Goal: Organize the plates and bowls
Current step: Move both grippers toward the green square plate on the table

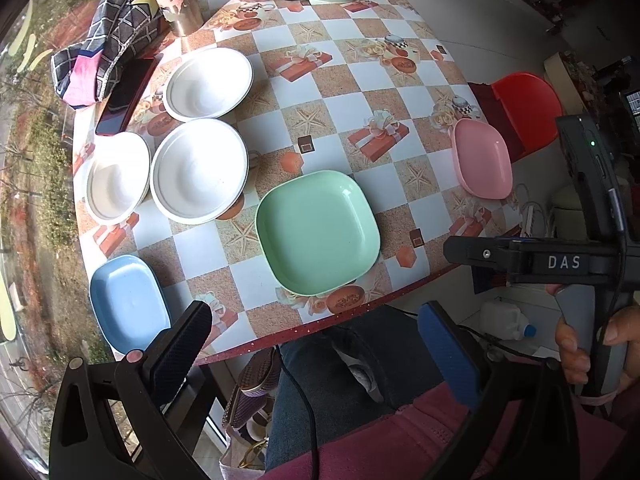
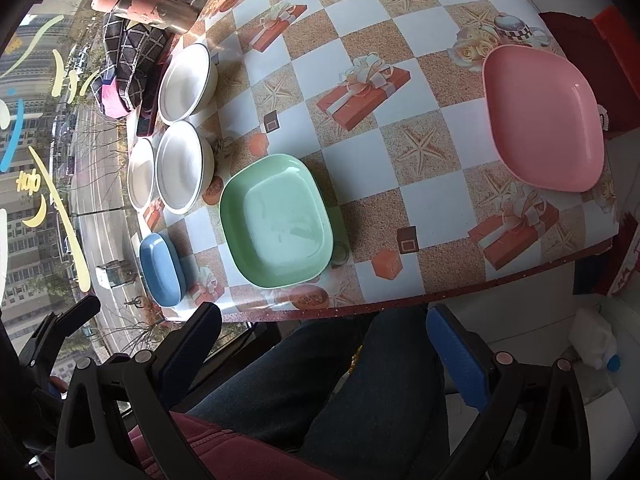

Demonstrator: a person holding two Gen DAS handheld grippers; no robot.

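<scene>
Plates and bowls all sit apart on the table point(image 1: 360, 92), nothing stacked yet. Both claws, left point(image 1: 316, 340) and right point(image 2: 324, 344), are spread wide and empty, held off the near edge over the lap. Nearest is the green plate point(image 1: 318, 232). Risks: blue plate point(image 1: 126, 304) and pink plate point(image 1: 482, 158) sit at the edges, so a nudge could tip them off; the three white bowls point(image 1: 198, 170) are crowded, so a wide claw may knock a neighbour.
</scene>
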